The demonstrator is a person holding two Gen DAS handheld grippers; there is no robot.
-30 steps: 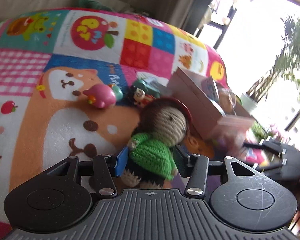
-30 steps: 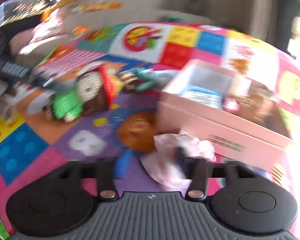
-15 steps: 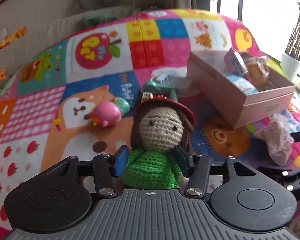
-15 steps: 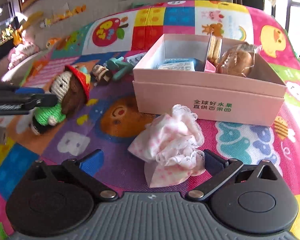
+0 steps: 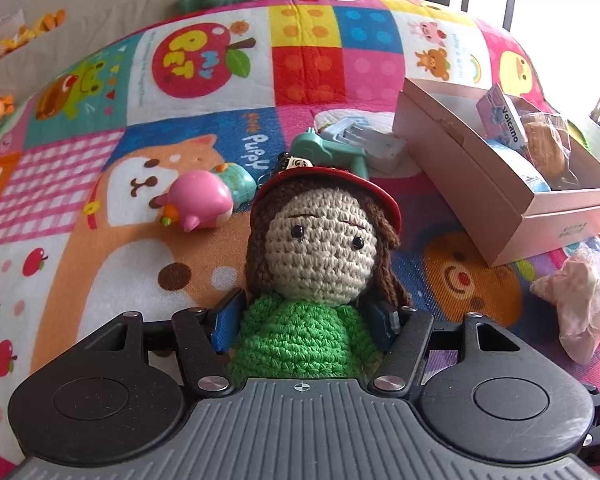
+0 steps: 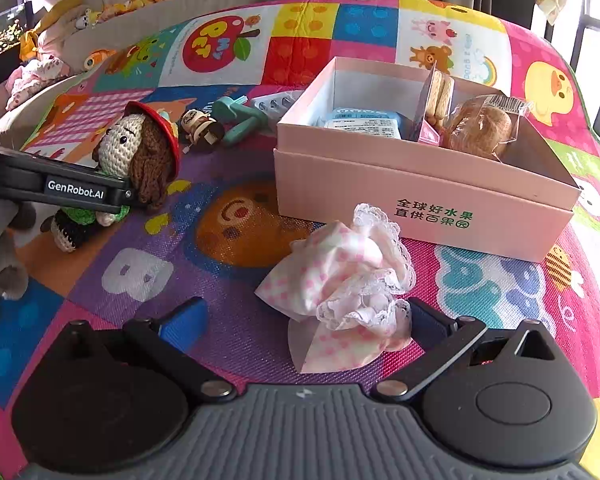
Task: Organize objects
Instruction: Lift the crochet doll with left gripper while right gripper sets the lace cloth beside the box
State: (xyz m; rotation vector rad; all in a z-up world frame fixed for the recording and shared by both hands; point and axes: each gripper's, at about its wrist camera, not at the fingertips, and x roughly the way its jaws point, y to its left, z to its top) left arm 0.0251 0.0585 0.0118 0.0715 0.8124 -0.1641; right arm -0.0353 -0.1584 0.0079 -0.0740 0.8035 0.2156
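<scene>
Lettering "GenRobot.AI" shows on the left gripper, clamped on the crochet doll above the play mat; right gripper spread around the lace cloth, beside the pink box.

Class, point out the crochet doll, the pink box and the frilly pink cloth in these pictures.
crochet doll (image 5: 320,248), left wrist view, on its face.
pink box (image 6: 380,196), right wrist view, on its front wall.
frilly pink cloth (image 6: 348,276), right wrist view, on its crumpled middle.

Doll legs hidden behind tool
</scene>
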